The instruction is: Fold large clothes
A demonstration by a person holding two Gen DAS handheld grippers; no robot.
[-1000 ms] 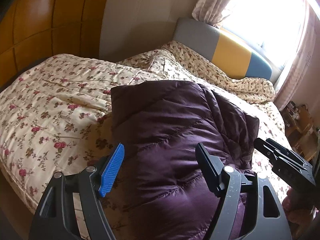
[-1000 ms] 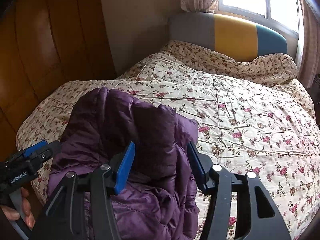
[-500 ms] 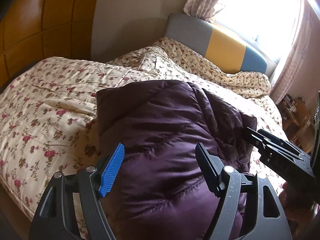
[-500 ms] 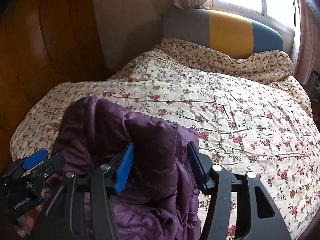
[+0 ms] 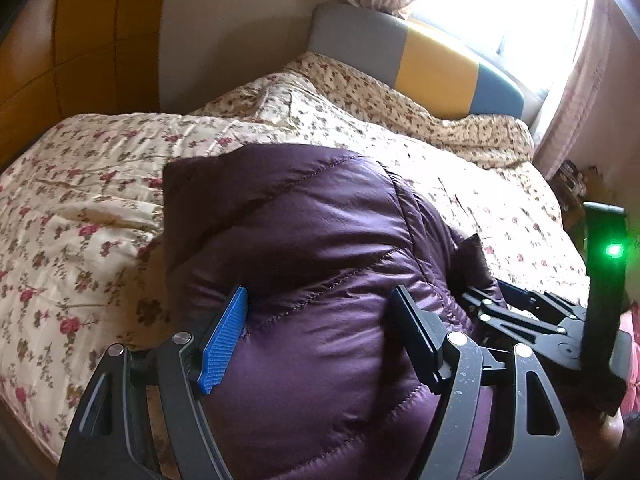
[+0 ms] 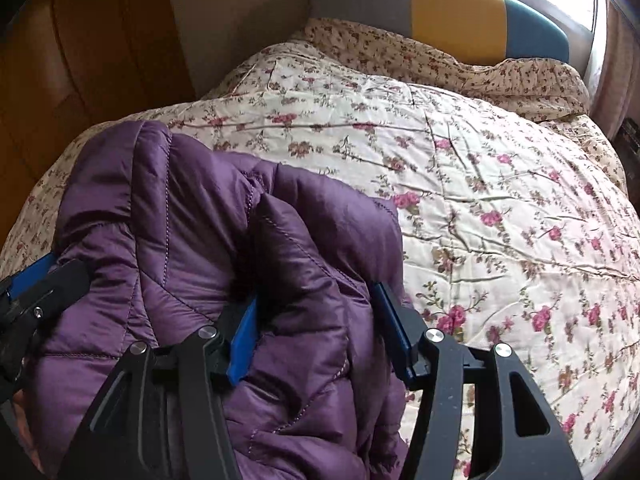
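1. The left hand-held gripper has its blue ribbed pad and its black pad set wide, one on each side of a thick bulge of the purple quilted down jacket. The padding fills the gap between the pads, so the gripper reads as clamped on the jacket.
2. The right hand-held gripper stands at a narrower setting. Its two blue pads pinch a raised fold of the same jacket, which bulges up between them.
3. Both grippers hold the near end of the jacket. The garment extends directly away from them, up the bed toward the grey, yellow and blue padded headboard. Its long axis runs along the pointing line of both grippers.
4. The jacket lies bunched on the cream floral quilt near the foot edge of the bed. Open quilt lies to the right of the right gripper.
5. Neither gripper is nearer: both are already on the jacket, side by side.
6. Judgement: the next move depends on carrying the held end forward along that axis.
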